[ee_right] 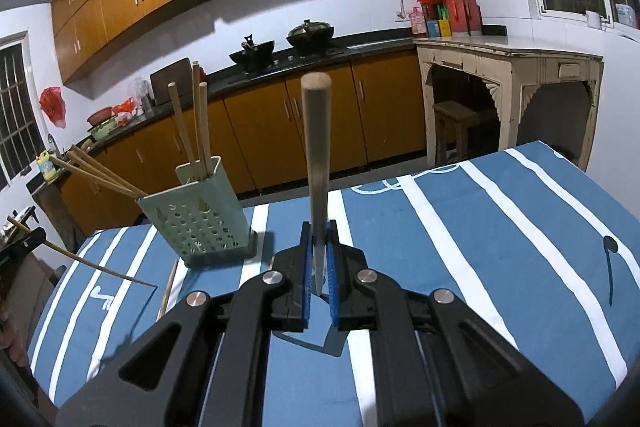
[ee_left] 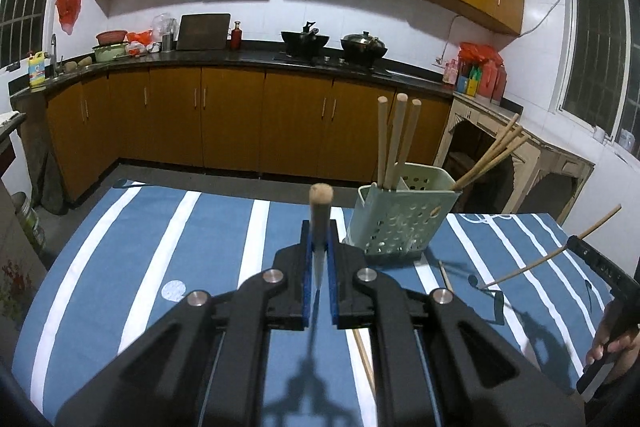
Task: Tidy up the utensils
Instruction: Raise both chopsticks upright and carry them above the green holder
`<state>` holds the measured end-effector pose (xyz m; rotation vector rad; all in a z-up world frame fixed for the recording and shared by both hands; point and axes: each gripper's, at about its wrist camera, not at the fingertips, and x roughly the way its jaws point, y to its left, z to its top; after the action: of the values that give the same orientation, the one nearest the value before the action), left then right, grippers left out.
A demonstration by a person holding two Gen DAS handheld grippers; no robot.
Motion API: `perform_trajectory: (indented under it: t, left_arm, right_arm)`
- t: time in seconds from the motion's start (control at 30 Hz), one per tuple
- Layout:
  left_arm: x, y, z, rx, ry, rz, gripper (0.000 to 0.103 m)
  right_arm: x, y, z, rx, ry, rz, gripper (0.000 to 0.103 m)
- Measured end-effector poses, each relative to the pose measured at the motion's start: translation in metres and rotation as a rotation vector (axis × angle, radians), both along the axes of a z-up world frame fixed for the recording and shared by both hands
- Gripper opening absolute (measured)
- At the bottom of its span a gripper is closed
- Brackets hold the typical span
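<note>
Two grippers, left (ee_left: 319, 259) and right (ee_right: 319, 259), each pinch one chopstick (ee_left: 320, 223) between fingers, raised clear for insertion into holder (ee_left: 400, 223).

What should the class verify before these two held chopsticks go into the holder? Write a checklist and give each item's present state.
1. Left tool shut on left chopstick: ok.
2. Right tool shut on right chopstick: ok.
3. Holder upright on tablecloth: ok.
4. Free room inside holder: cannot tell.
5. Tablecloth free of strays: not ok, loose chopstick beside holder.
</note>
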<state>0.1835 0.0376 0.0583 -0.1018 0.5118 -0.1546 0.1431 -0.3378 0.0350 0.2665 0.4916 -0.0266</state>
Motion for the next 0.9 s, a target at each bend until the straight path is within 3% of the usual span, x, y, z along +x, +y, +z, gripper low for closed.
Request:
perform_trajectory:
  t: [0.33,0.67,0.9]
  left_arm:
    - [0.006,-0.012,0.01,-0.007,-0.025,-0.025,0.008]
    - [-0.003,-0.035,0.056,-0.042,-0.115,-0.109,0.008]
    - [0.0,-0.066,0.099,-0.06,-0.244,-0.134,0.008]
  right_arm:
    - [0.004,0.01,0.02,-0.014,-0.043,0.029,0.007]
    - [-0.004,0.02,0.089,0.053,-0.194,0.126,0.007]
    - [0.002,0.049,0.126,0.064,-0.31,0.193,0.007]
